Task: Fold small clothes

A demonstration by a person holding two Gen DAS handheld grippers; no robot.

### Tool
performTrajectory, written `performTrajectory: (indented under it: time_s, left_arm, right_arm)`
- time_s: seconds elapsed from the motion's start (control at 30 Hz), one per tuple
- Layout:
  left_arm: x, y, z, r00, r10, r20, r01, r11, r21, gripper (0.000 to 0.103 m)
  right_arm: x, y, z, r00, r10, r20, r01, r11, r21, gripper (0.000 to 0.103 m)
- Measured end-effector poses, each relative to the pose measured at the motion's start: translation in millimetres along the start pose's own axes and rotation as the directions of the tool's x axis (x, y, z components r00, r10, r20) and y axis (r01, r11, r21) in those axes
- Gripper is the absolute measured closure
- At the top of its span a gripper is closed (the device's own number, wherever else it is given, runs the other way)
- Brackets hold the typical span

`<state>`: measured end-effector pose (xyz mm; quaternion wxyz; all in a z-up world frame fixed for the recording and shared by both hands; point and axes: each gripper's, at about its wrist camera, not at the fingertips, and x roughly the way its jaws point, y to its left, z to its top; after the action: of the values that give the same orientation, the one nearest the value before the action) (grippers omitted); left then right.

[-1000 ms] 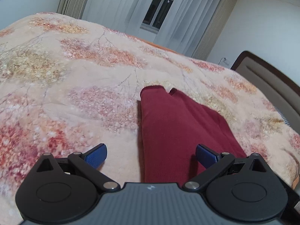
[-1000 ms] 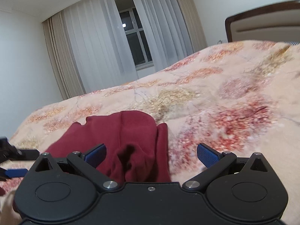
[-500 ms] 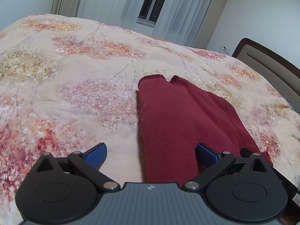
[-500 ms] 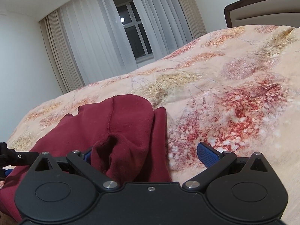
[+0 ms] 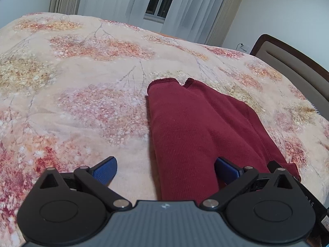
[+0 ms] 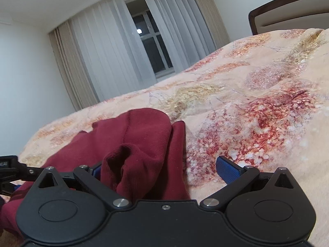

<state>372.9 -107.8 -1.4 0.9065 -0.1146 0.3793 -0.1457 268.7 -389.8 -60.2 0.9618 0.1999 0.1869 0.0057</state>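
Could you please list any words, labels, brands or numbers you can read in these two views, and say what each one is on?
Small pale emblem on the left gripper body: a mark, not readable as text.
Pale letters on the black part at the left view's right edge: cut off, too partial to read.
Dark red garment, floral blanket, right gripper: no text visible.

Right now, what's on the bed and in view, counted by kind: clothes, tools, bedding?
Dark red garment: 1
Tools, both open: 2 (left tool, right tool)
Floral blanket: 1
Total: 4
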Motion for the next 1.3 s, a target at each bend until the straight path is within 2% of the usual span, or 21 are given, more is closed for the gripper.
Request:
performTrajectory:
  time_s: [0.1, 0.2, 0.27, 0.37, 0.47, 0.57, 0.6, 0.63, 0.77, 0.83, 0.9, 1.13, 1.3]
  left_arm:
    - [3, 2, 2, 1.000, -0.016, -0.015, 0.016, 1.000, -0.009, 0.000]
    - [6, -1, 5, 0.999, -0.022, -0.036, 0.023, 1.000, 0.009, 0.000]
    - [6, -4, 7, 0.999, -0.020, -0.047, 0.021, 1.000, 0.020, 0.000]
    - [6, -9, 8, 0.999, -0.016, -0.051, 0.018, 0.999, 0.033, 0.001]
    - [4, -10, 10, 0.998, -0.031, -0.062, 0.033, 0.999, 0.026, 0.006]
    - [6, -12, 12, 0.995, -0.053, -0.079, 0.055, 0.998, 0.030, 0.015]
    - [6, -13, 13, 0.994, -0.066, -0.085, 0.069, 0.997, 0.032, 0.022]
    - [6, -14, 13, 0.992, -0.085, -0.091, 0.088, 0.996, 0.029, 0.033]
    - [1, -18, 15, 0.992, -0.090, -0.085, 0.094, 0.995, 0.043, 0.044]
    - [-4, -17, 17, 0.993, -0.096, -0.073, 0.099, 0.994, 0.038, 0.055]
    - [-10, -18, 21, 0.993, -0.104, -0.062, 0.107, 0.993, 0.040, 0.060]
    - [-36, -25, 33, 0.990, -0.142, -0.010, 0.143, 0.987, 0.075, 0.068]
    - [-65, -12, 41, 0.992, -0.110, 0.065, 0.104, 0.990, 0.092, 0.069]
  right_arm:
    - [-3, -5, -1, 0.998, 0.065, 0.004, -0.065, 0.998, 0.014, 0.001]
    - [-4, -4, -1, 0.997, 0.078, 0.001, -0.078, 0.997, 0.016, 0.005]
    - [-4, -1, -2, 0.998, 0.070, -0.004, -0.070, 0.998, 0.006, 0.014]
    - [-2, 4, 2, 0.994, 0.100, -0.049, -0.101, 0.995, -0.003, 0.029]
    - [0, 7, 10, 0.990, 0.103, -0.099, -0.104, 0.995, 0.000, 0.033]
    - [1, 11, 16, 0.986, 0.100, -0.131, -0.100, 0.995, 0.003, 0.039]
    - [1, 12, 17, 0.986, 0.098, -0.136, -0.099, 0.995, 0.003, 0.041]
    - [0, 13, 17, 0.986, 0.100, -0.136, -0.100, 0.995, 0.005, 0.048]
    - [-4, 18, 17, 0.987, 0.098, -0.124, -0.100, 0.995, -0.014, 0.059]
    - [-7, 22, 19, 0.989, 0.095, -0.112, -0.098, 0.995, -0.023, 0.064]
    - [-10, 27, 24, 0.990, 0.100, -0.099, -0.104, 0.994, -0.036, 0.068]
    - [-22, 65, 44, 0.984, 0.172, -0.054, -0.178, 0.976, -0.126, 0.072]
    - [-25, 106, 49, 0.971, 0.237, -0.041, -0.241, 0.951, -0.192, 0.072]
